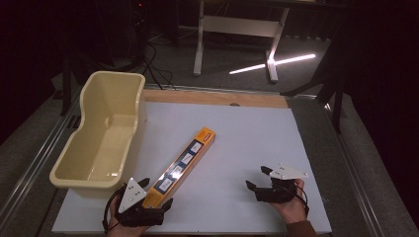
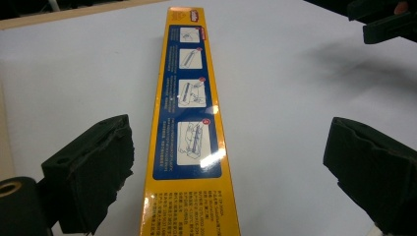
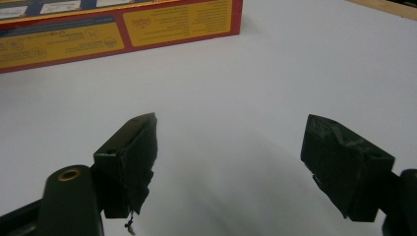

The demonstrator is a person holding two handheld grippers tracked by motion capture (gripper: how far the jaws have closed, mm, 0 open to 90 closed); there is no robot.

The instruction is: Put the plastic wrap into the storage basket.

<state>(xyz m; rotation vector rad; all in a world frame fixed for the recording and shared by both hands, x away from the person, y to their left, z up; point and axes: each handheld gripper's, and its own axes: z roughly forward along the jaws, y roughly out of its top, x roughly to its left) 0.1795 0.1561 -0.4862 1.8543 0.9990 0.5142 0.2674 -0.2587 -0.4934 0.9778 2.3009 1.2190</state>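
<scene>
A long yellow box with a blue picture panel lies flat and slantwise on the white board, its near end at the front left. My left gripper straddles that near end. In the left gripper view the box runs away between the two wide-apart jaws of the left gripper, and neither pad touches it. My right gripper rests low over the board at the front right, open, with nothing in it. In the right gripper view its jaws frame bare board, and the box's side lies beyond.
A cream plastic tub stands empty along the board's left edge, close to the left gripper. The white board has a wooden strip along its far edge. White desk legs stand on the dark floor behind. The right gripper shows far off.
</scene>
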